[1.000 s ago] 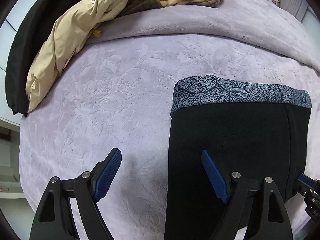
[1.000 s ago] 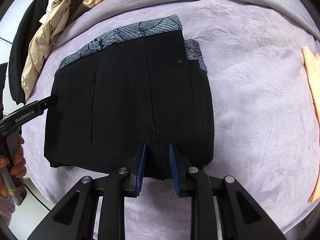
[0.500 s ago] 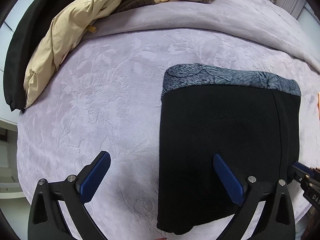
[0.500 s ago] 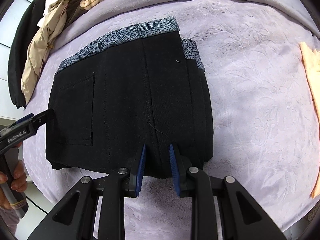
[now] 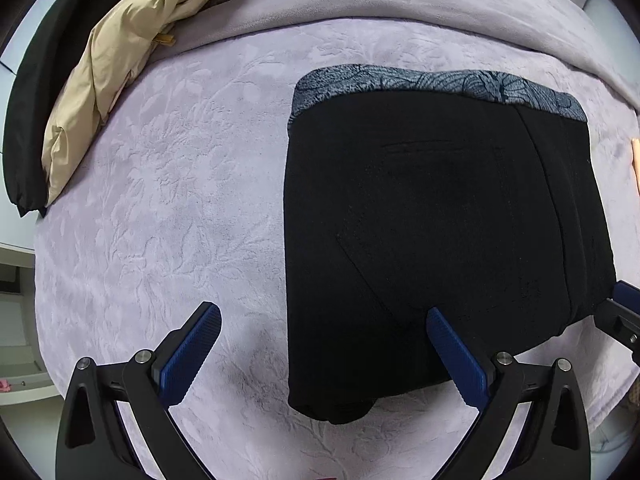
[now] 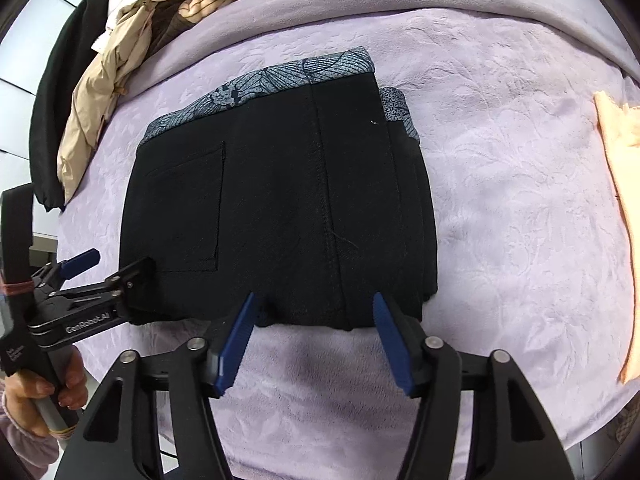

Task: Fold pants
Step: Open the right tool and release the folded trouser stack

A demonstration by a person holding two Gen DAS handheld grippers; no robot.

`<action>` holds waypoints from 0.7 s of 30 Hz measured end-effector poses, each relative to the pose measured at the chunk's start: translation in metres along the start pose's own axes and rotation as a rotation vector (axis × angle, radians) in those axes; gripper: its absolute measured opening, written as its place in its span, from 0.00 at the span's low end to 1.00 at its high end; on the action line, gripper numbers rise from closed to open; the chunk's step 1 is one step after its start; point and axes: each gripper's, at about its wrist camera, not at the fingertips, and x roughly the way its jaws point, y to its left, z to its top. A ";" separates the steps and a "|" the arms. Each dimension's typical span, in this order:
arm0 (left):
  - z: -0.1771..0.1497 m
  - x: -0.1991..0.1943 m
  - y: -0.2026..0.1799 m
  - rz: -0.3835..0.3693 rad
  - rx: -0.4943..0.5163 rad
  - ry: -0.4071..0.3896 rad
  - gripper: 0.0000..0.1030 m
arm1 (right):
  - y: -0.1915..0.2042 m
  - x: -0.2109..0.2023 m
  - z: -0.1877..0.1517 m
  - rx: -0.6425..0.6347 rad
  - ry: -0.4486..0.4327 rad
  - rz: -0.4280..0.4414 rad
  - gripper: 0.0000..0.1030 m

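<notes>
Black pants [image 6: 276, 216], folded into a compact stack, patterned waistband at the far edge, lay on the lavender bed blanket [image 6: 500, 200]. Left tongs [image 5: 322, 344] spread fully wide over the stack's left edge, gripping nothing. Right tongs [image 6: 314, 312] opening at the near edge, pads off the cloth.

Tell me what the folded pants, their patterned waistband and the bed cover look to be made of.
Pants: matte black woven fabric, visible stitched seams and pocket.
Waistband: thinner grey-blue printed cloth, leaf pattern.
Bed cover: soft lilac plush, likely fleece; embossed floral relief, fuzzy sheen.
</notes>
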 end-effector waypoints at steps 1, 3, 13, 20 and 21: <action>0.000 0.001 0.000 -0.003 -0.002 0.007 1.00 | -0.001 -0.001 -0.002 0.002 0.000 0.003 0.66; -0.001 0.004 0.000 -0.010 -0.012 0.023 1.00 | -0.003 -0.002 -0.004 0.007 0.003 0.003 0.68; -0.003 0.010 -0.002 -0.026 -0.011 0.034 1.00 | -0.030 -0.007 -0.016 0.055 0.013 -0.014 0.69; -0.005 0.015 0.005 -0.051 -0.022 0.034 1.00 | -0.046 -0.004 -0.019 0.097 0.029 -0.001 0.71; -0.004 0.015 0.007 -0.053 -0.025 0.038 1.00 | -0.048 -0.004 -0.019 0.102 0.030 0.003 0.71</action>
